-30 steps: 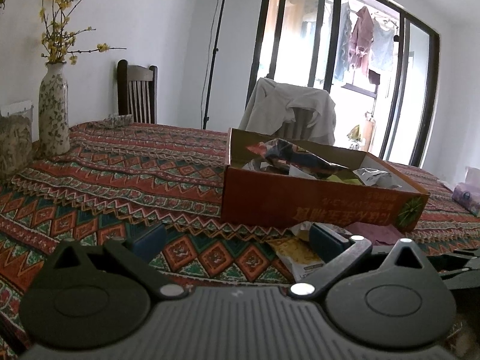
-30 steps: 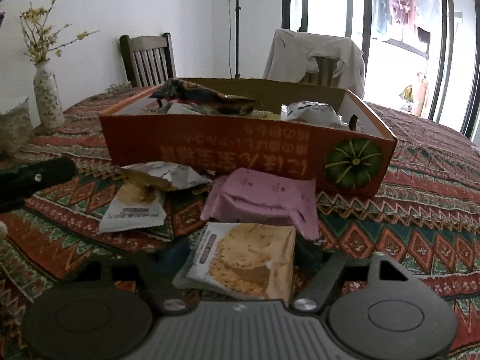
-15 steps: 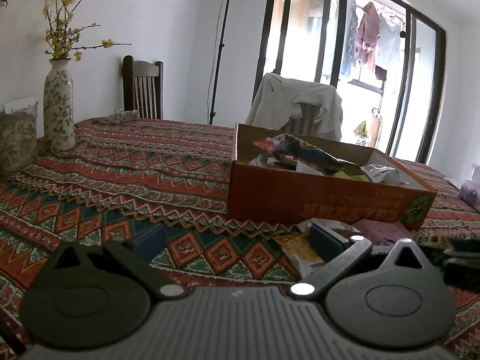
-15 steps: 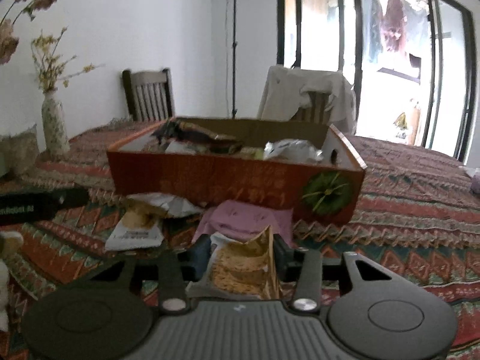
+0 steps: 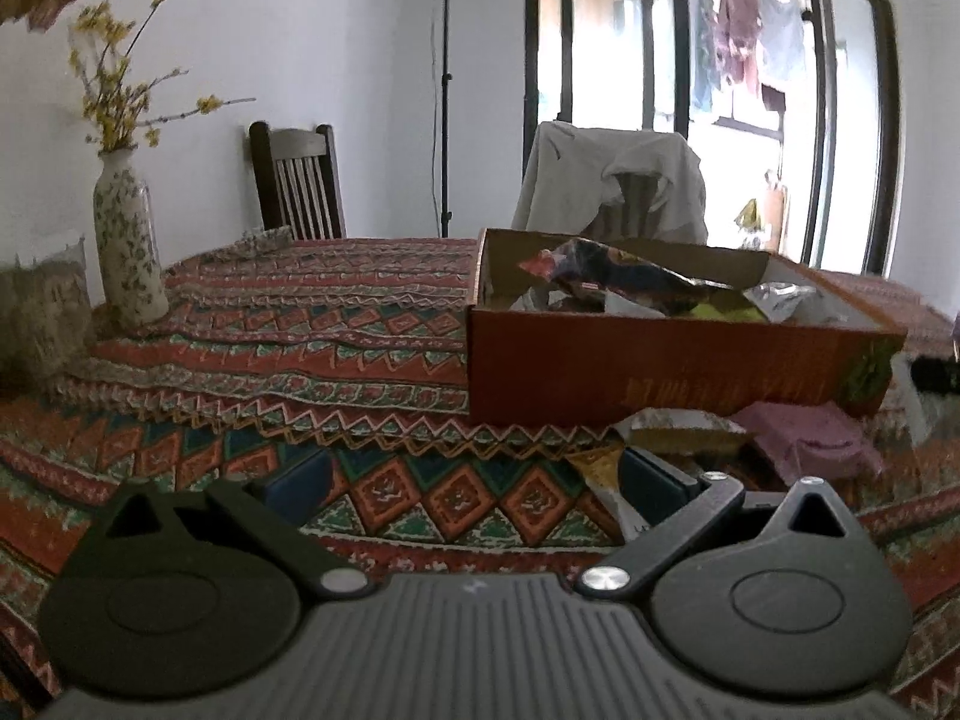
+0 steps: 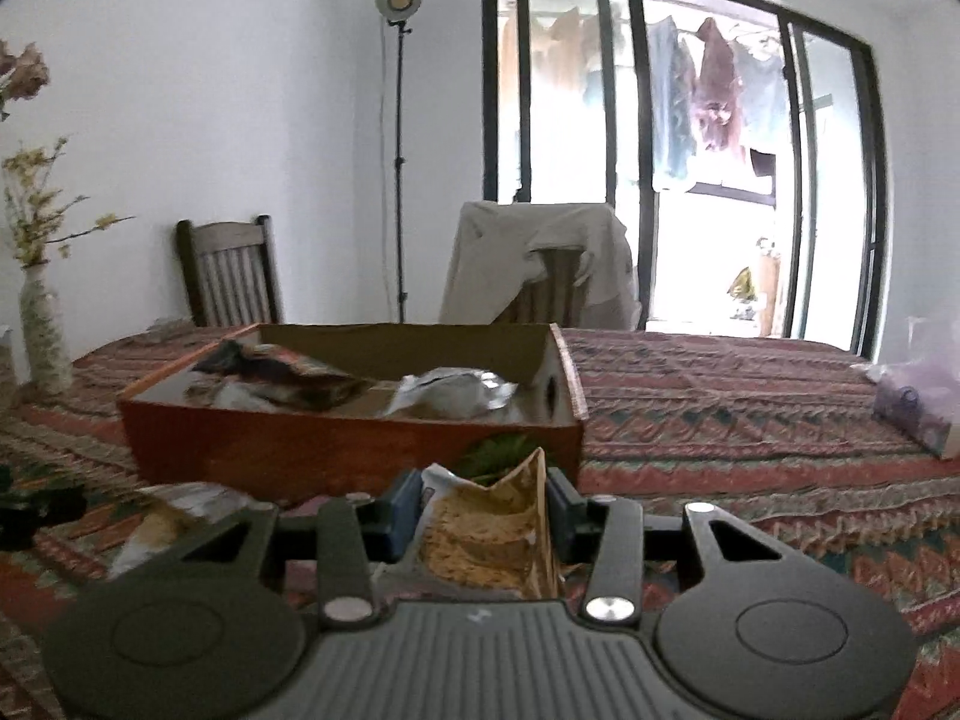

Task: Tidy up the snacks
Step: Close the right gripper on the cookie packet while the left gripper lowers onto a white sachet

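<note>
**Carefully now: cracker pack pinched, box ahead**

My right claw (image 6: pixel 483 516) is clamped on the cracker pack (image 6: pixel 489 531) at the lower centre of the right wrist view, buckling it into a fold between the pads. I judge the grip shallow: the crumpled wrapper could slide out on the way over, or its raised corner could catch the near wall of the cardboard box (image 6: pixel 336 450) just beyond and knock it loose. The pack stands on edge, long axis running from me toward the box, its peaked corner up. My left claw (image 5: pixel 474 480) stands wide apart over the patterned surface (image 5: pixel 300 324), holding nothing, a yellow packet (image 5: pixel 603 468) beside its right finger.
</note>
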### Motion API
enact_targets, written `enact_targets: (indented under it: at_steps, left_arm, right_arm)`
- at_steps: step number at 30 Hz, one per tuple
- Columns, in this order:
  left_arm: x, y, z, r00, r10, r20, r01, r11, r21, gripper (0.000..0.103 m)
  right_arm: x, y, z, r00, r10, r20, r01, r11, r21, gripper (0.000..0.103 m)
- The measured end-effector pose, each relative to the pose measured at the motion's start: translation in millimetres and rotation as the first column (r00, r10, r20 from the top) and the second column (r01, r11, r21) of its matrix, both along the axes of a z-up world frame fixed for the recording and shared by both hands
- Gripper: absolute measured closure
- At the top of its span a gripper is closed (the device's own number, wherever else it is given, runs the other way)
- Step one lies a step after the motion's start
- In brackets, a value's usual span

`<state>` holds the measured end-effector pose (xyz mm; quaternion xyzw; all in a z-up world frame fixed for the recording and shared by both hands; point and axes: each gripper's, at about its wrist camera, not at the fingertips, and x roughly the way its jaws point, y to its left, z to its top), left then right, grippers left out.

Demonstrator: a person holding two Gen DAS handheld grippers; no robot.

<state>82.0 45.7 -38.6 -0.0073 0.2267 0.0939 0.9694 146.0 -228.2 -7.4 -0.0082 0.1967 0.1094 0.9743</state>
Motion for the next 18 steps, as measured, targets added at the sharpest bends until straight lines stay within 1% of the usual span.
enact_targets:
  at_steps: [2,4,9,12,16,18]
  left_arm:
    - [0,-7,0,1.000,-0.002,0.000,0.002,0.999,0.041,0.000]
    - [2,-13,1,1.000,-0.006,-0.006,0.006,0.998,0.055,0.000]
    - [12,-26,7,0.998,-0.032,-0.045,0.033,0.999,0.023,0.000]
    - [19,-35,8,0.996,-0.053,-0.069,0.054,0.999,0.009,0.000]
    - [31,-45,3,0.991,-0.058,-0.118,0.059,0.998,0.007,0.000]
    - [39,-48,1,0.988,-0.062,-0.143,0.060,0.998,-0.016,0.000]
  right_arm:
    - [4,-1,-2,1.000,0.003,-0.009,-0.003,1.000,0.011,0.060]
    - [4,0,-5,1.000,0.007,-0.005,-0.007,1.000,0.005,0.060]
    - [4,-2,-8,1.000,0.002,-0.001,-0.002,1.000,0.008,0.060]
    - [7,-4,-10,1.000,-0.004,-0.018,0.005,1.000,0.020,0.060]
    - [6,-4,-11,1.000,-0.004,-0.019,0.004,1.000,0.026,0.060]
    - [6,-5,-11,1.000,-0.005,-0.019,0.006,1.000,0.029,0.060]
